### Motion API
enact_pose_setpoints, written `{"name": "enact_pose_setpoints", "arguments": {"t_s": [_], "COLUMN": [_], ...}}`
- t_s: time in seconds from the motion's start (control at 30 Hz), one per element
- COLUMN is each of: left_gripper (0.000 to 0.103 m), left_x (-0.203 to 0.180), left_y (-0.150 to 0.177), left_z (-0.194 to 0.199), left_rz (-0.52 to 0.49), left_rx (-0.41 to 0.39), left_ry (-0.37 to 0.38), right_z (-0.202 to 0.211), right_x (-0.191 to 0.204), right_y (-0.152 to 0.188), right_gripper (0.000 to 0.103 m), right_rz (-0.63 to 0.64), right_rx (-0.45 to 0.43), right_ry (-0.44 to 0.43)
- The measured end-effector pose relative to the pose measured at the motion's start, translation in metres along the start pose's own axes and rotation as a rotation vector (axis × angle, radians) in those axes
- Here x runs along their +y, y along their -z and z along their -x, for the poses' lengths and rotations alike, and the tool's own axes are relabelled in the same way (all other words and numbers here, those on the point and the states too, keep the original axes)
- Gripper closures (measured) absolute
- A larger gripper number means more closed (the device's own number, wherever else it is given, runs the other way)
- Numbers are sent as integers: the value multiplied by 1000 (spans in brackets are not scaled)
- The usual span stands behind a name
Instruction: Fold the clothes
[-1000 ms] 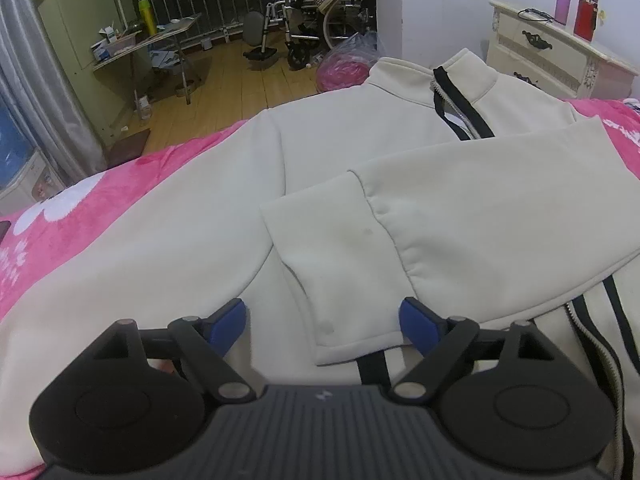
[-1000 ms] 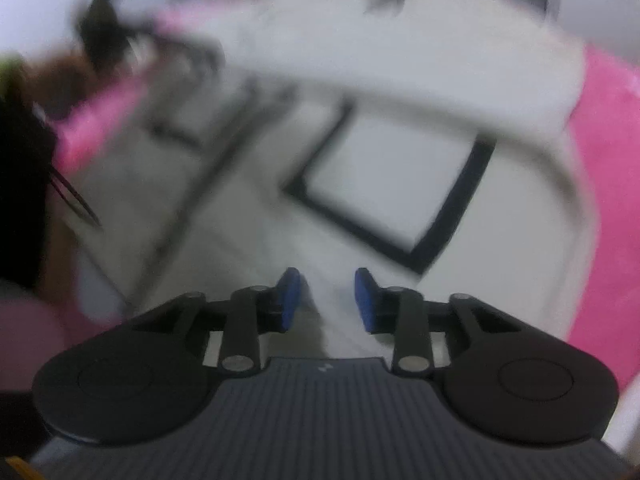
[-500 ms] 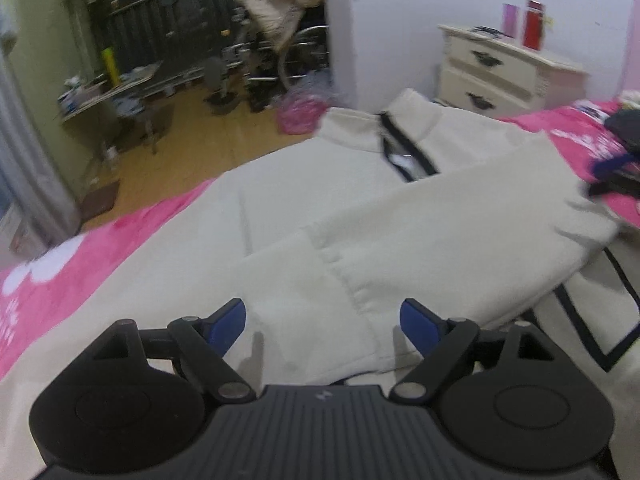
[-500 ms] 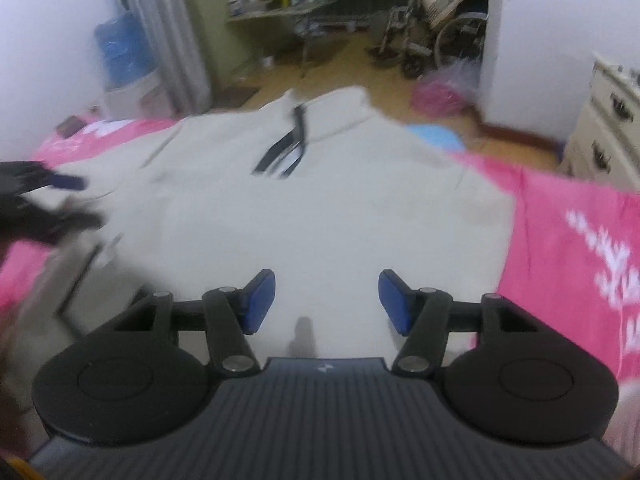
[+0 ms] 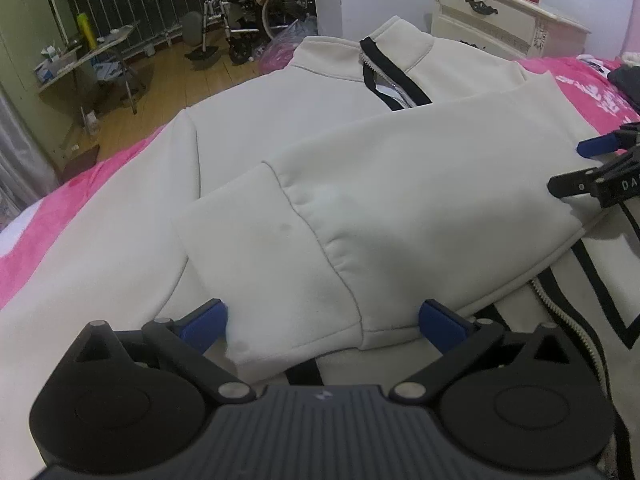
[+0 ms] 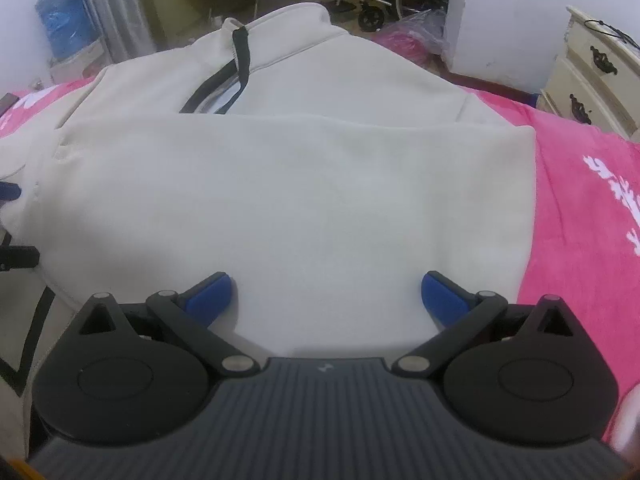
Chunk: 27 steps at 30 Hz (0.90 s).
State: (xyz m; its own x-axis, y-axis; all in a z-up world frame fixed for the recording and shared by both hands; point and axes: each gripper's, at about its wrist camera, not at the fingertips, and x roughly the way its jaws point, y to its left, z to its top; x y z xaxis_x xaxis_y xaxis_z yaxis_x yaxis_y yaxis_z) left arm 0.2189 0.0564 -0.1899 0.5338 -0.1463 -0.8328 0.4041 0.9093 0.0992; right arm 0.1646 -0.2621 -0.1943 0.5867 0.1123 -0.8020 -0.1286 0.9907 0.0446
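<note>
A cream zip-up jacket (image 5: 256, 128) with black trim lies front up on a pink blanket. One sleeve (image 5: 400, 200) is folded across its chest, and its cuff (image 5: 272, 264) lies between the fingers of my left gripper (image 5: 322, 322), which is open and holds nothing. My right gripper (image 6: 326, 298) is open over the same folded sleeve (image 6: 280, 200) near the jacket's right edge, also empty. Its blue fingertips (image 5: 596, 146) show at the right edge of the left wrist view. The collar (image 6: 280, 32) lies at the far end.
The pink blanket (image 6: 580, 208) covers the bed on both sides of the jacket. A cream dresser (image 5: 500, 24) stands at the far right. Beyond the bed are a wood floor, a small table (image 5: 92, 52) and a wheelchair (image 5: 256, 4).
My right gripper has swung from the jacket's lower front to the folded sleeve and opened wider. My left gripper stays open at the cuff, and the view has shifted slightly.
</note>
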Motion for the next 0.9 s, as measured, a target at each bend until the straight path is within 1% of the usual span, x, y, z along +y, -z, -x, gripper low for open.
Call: {"name": "enact_pose_setpoints", "arguments": {"t_s": [0.17, 0.27, 0.47, 0.73, 0.9], "left_gripper": [0, 0, 0, 0, 0], "left_x": [2, 2, 2, 7, 5], "left_y": [3, 1, 1, 8, 14], "left_z": [1, 0, 0, 2, 3], "left_rz": [60, 65, 97, 133, 139], "left_rx": [12, 32, 55, 37, -2], "left_ry": [9, 10, 0, 24, 17], "right_z": [-9, -7, -9, -16, -17], "right_x": [8, 8, 9, 11, 15], "right_y": [-2, -4, -10, -23, -23], "right_gripper": [1, 1, 1, 1, 1], "right_rz": [-33, -57, -59, -93, -114], "right_rx": [-22, -9, 36, 108, 111], "right_ry": [32, 41, 51, 77, 104]}}
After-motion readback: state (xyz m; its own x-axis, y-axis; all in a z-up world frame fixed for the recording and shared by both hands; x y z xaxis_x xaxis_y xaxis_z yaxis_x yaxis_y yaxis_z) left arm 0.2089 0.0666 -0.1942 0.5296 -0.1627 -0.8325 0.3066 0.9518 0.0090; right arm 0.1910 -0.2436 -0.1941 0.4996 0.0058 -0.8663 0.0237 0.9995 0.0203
